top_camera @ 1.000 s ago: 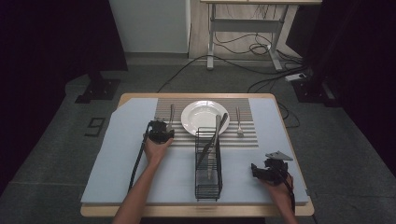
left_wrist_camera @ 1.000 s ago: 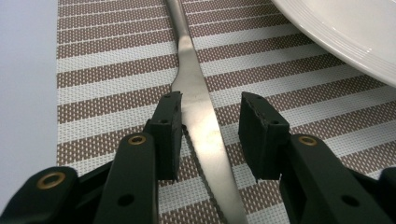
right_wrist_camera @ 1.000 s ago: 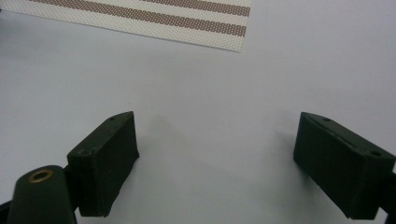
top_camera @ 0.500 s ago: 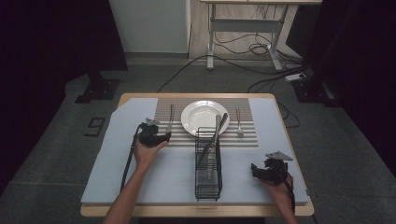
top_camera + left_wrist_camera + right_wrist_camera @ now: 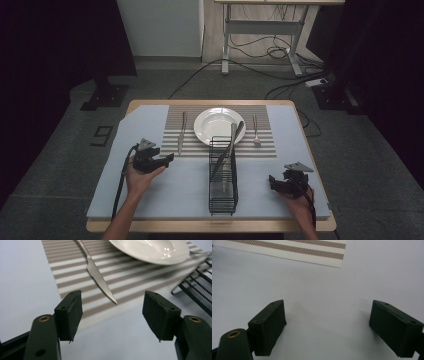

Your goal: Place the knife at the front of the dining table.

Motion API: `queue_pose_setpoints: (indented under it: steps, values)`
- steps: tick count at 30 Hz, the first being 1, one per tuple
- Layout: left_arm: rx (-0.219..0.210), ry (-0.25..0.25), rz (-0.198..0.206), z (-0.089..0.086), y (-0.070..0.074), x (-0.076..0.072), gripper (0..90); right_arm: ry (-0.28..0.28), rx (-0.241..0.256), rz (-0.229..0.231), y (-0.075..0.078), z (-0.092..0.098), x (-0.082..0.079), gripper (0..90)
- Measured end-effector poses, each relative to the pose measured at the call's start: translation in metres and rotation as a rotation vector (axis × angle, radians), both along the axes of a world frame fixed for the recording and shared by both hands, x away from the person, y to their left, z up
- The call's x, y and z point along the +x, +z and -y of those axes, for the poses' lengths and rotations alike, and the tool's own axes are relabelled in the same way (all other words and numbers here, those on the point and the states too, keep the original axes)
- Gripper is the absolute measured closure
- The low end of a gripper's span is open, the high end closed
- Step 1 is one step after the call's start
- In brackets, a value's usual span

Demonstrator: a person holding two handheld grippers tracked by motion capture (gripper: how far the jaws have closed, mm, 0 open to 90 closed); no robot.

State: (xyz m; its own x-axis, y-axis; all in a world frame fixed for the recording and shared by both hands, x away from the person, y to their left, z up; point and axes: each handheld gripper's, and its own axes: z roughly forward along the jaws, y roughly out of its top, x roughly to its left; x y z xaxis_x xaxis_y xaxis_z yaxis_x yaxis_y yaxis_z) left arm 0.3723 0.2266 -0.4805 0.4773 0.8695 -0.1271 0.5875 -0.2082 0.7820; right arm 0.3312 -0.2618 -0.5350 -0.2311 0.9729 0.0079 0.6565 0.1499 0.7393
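A white plate [image 5: 218,125] sits on the striped placemat [image 5: 195,147], with a knife [image 5: 181,133] to its left and a fork [image 5: 255,131] to its right. My left gripper [image 5: 168,159] is open over the blue mat, just short of the placemat's near left corner. In the left gripper view the left gripper [image 5: 112,312] has nothing between its jaws; the knife [image 5: 98,276] tip lies just beyond them and the plate [image 5: 150,250] is farther off. My right gripper [image 5: 273,181] rests open near the table's front right; in its own view the right gripper [image 5: 327,325] is over bare mat.
A black wire rack [image 5: 223,175] stands in the middle of the table between the grippers, with two long utensils [image 5: 232,142] leaning out of it toward the plate. Its corner [image 5: 197,282] shows to the right of the left gripper. The table's front edge [image 5: 210,226] is close behind both hands.
My left gripper has drawn back from beside the knife toward the near edge and slightly left, staying open. The right gripper has not moved.
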Motion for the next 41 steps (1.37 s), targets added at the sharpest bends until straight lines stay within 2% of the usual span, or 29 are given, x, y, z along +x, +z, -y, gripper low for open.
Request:
queue_pose_setpoints:
  steps: [9, 13, 18, 22, 35, 41]
  values:
    - [0.021, -0.047, -0.013, -0.004, -0.016, -0.034, 32.3, 0.001, -0.002, 0.001, 0.0, 0.0, 0.0, 13.3]
    - [0.031, -0.055, -0.015, -0.007, -0.022, -0.044, 32.4, 0.002, -0.002, 0.001, 0.0, 0.0, 0.0, 13.2]
    - [0.063, -0.06, -0.016, -0.008, -0.029, -0.054, 32.6, 0.003, -0.003, 0.0, 0.0, 0.0, 0.0, 13.3]
    - [0.078, -0.058, -0.021, -0.008, -0.033, -0.056, 32.7, 0.002, -0.001, 0.0, 0.0, 0.0, 0.0, 13.3]
    - [0.071, -0.052, -0.03, -0.01, -0.036, -0.055, 32.8, 0.003, -0.002, 0.0, 0.0, 0.0, 0.0, 13.3]
    - [0.081, -0.054, -0.035, -0.01, -0.038, -0.056, 32.7, 0.003, -0.003, 0.001, 0.0, 0.0, 0.0, 13.3]
